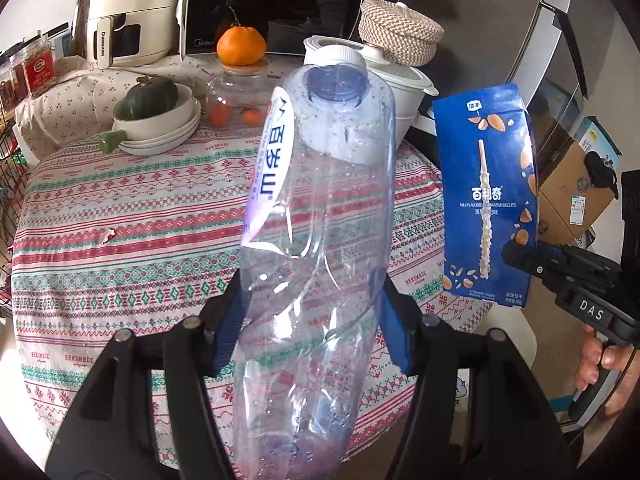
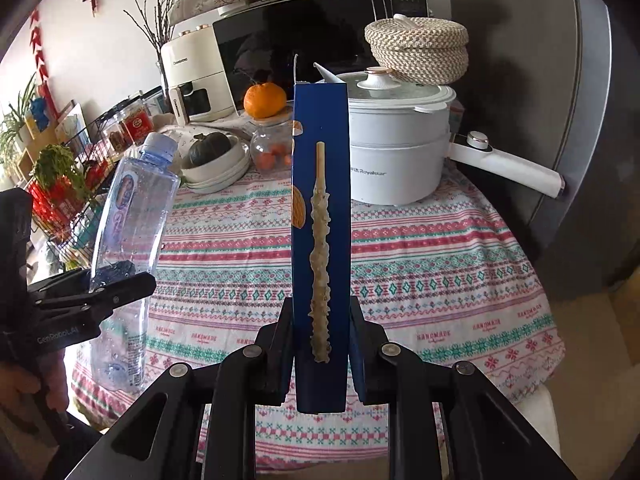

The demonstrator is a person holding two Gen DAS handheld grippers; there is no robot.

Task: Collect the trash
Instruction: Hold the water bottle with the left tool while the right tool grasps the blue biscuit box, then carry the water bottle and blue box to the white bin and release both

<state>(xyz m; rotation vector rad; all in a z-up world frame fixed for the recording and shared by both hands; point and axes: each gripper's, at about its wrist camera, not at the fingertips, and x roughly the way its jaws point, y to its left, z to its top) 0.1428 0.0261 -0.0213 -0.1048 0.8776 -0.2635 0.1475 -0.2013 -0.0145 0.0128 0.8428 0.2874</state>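
My left gripper [image 1: 310, 308] is shut on an empty clear plastic water bottle [image 1: 316, 240], held upright above the table with its cap pointing away; the bottle also shows in the right wrist view [image 2: 132, 216]. My right gripper [image 2: 322, 328] is shut on a blue biscuit box [image 2: 320, 220], held upright on its narrow side; it shows in the left wrist view [image 1: 486, 196] to the right of the bottle. A small scrap [image 1: 109, 234] lies on the patterned tablecloth [image 1: 120, 264].
At the table's back stand a white electric pot [image 2: 396, 140] with a long handle, a woven basket [image 2: 418, 50], a jar topped with an orange [image 2: 266, 100], stacked bowls with a squash [image 2: 216, 156], an air fryer [image 2: 196, 76] and a microwave [image 2: 312, 36]. A wire rack [image 2: 68, 192] stands left.
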